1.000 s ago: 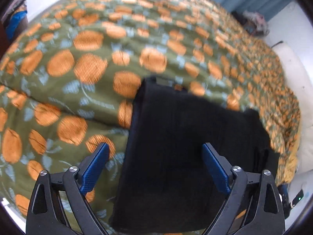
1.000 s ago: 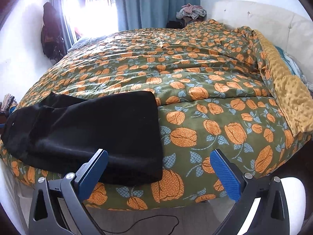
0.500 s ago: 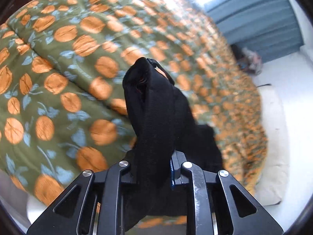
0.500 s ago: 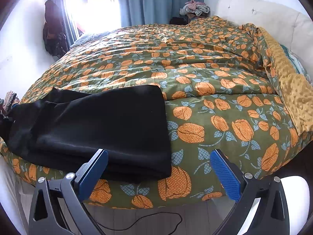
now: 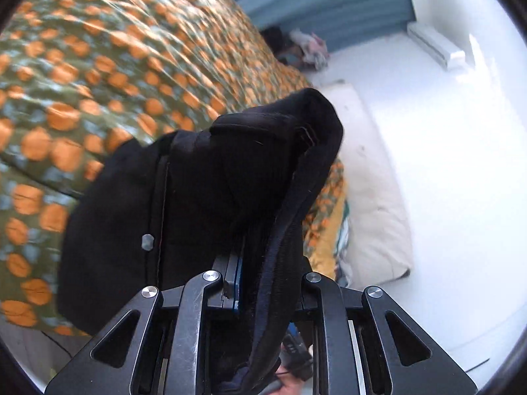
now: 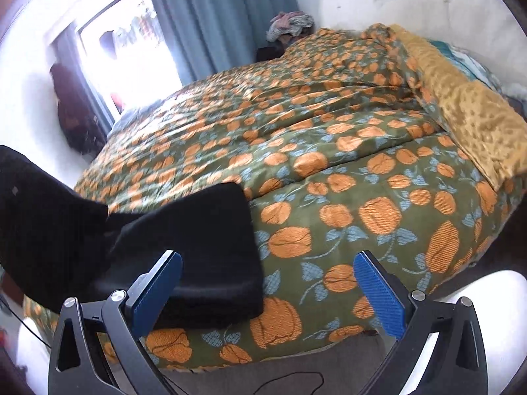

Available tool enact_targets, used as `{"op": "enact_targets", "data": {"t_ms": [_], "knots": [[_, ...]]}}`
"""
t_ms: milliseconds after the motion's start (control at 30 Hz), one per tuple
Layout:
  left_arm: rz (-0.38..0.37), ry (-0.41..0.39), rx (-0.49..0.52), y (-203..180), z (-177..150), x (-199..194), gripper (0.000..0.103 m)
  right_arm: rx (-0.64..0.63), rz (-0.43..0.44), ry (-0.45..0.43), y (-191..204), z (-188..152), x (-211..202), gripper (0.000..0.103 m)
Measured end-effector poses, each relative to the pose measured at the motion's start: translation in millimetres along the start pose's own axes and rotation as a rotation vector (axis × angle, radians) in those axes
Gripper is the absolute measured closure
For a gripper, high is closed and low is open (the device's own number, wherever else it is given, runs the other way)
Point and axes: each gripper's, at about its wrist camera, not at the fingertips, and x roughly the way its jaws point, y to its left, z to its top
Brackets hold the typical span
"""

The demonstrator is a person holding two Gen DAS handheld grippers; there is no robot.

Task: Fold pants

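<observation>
Black pants [image 6: 184, 250] half-folded on bed [image 6: 362, 177], waist end lifted. Left gripper [image 5: 242, 283] jaws clamped on waistband, fabric bunched just ahead. Right gripper [image 6: 268, 291] jaws wide, empty, folded end ahead-left. Step: second fold. Next: carry waist over, align edges.

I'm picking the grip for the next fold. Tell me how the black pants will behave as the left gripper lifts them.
Probably floppy: the black pants bunch and droop around the shut left gripper. Likely fairly heavy for cloth, since the fabric looks thick and the folded end lies flat on the bedspread. They seem unlikely to slip; a thick wad fills the jaws.
</observation>
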Motion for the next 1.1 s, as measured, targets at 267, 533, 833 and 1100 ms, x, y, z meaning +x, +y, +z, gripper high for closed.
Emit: {"op": "enact_targets", "data": {"t_ms": [267,533,833,1100], "knots": [[0.115,0.144,-0.002,-0.9,-30.5,132.7,0.088,0.202,-0.019,-0.039,-47.0,3.6,-11.0,0.000],[0.340,0.310,0.157,-20.4,-59.1,218.3,0.067,0.223,-0.014,0.036,-52.0,-2.5,6.2,0.000],[0.305,0.245,0.353,-54.8,-68.6,157.9,0.043,0.174,0.094,0.006,-40.9,-0.6,-1.4,0.000],[0.644,-0.025,0.300,36.6,-55.4,35.9,0.042,-0.223,0.513,0.237,25.0,19.6,43.4,0.020]]}}
